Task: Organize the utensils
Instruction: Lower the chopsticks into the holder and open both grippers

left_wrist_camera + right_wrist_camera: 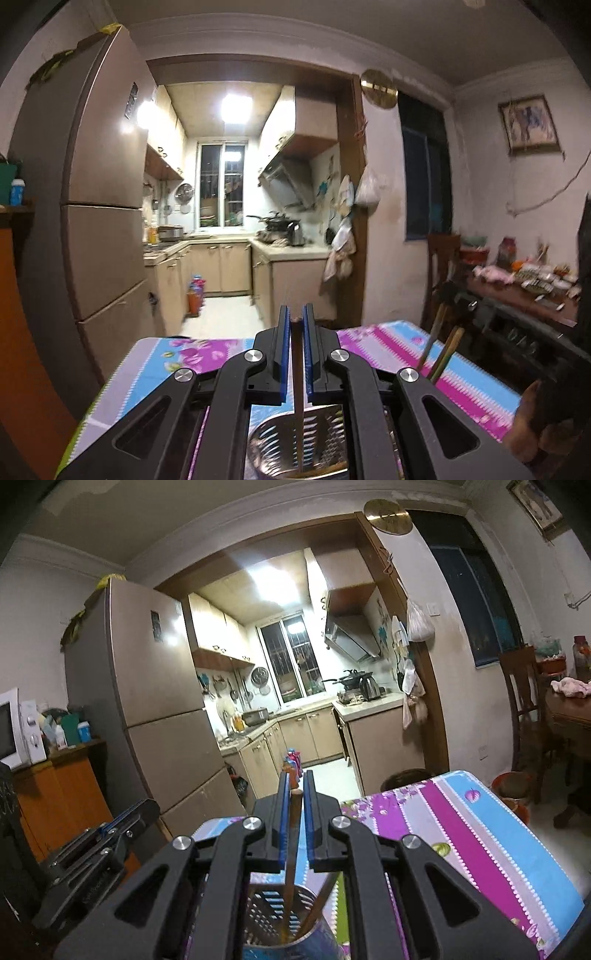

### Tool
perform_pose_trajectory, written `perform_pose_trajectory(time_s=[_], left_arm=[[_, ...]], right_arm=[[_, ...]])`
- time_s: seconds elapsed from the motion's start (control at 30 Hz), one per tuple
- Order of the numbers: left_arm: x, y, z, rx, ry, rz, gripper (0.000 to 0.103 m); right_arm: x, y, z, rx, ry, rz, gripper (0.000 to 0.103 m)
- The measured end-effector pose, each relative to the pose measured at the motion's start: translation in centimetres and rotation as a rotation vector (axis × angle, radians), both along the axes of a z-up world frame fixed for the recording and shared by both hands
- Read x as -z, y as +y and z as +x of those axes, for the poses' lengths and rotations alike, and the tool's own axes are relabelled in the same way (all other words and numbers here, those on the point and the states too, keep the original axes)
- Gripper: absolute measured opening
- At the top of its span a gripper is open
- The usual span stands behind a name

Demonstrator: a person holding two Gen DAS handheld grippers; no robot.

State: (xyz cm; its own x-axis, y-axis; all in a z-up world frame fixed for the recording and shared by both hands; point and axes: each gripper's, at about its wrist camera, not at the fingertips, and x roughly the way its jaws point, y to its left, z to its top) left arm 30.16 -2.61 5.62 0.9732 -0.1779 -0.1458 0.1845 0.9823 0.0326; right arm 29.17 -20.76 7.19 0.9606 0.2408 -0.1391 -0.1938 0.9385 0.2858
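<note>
My left gripper [295, 317] is shut on a thin wooden chopstick [298, 387]. It hangs down into a perforated metal utensil holder [325, 424] just below the fingers. My right gripper [297, 794] is shut on another wooden chopstick [291, 849], whose lower end stands inside the perforated holder [266, 908]. A second stick [325, 897] leans in that holder. The right gripper [452, 293] shows at the right of the left wrist view with sticks [439, 347] below it. The left gripper [125, 818] shows at the left of the right wrist view. The holder stands on a table with a flowered, striped cloth [461, 834].
A tall fridge [103, 206] stands left of the kitchen doorway. To the right are a wooden chair [524, 701] and a cluttered side table [528, 284]. A microwave [14, 731] sits on an orange cabinet at far left. A hand [535, 417] holds the right gripper.
</note>
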Motion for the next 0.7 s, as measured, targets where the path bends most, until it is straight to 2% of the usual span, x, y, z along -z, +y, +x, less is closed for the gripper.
perform_pose_trajectory(time_s=[0.1,0.17,0.47,0.7], left_arm=[[0.3,-0.1,-0.1,-0.031,0.000,0.035,0.008],[-0.1,0.1,-0.4,-0.050,-0.005,0.046,0.008],[-2.0,1.1,-3.5,-0.142,-0.062,0.111,0.009],[-3.0,0.9,-6.6,-0.171,-0.105,0.171,0.009]], right_arm=[[-0.4,-0.1,-0.5,0.029,-0.008,-0.019,0.014],[-1.4,-0.7,-1.7,0.054,-0.044,-0.015,0.027],[-4.9,-4.2,-7.3,0.147,-0.171,-0.078,0.028],[-5.4,-5.4,-11.3,0.151,-0.204,-0.109,0.030]])
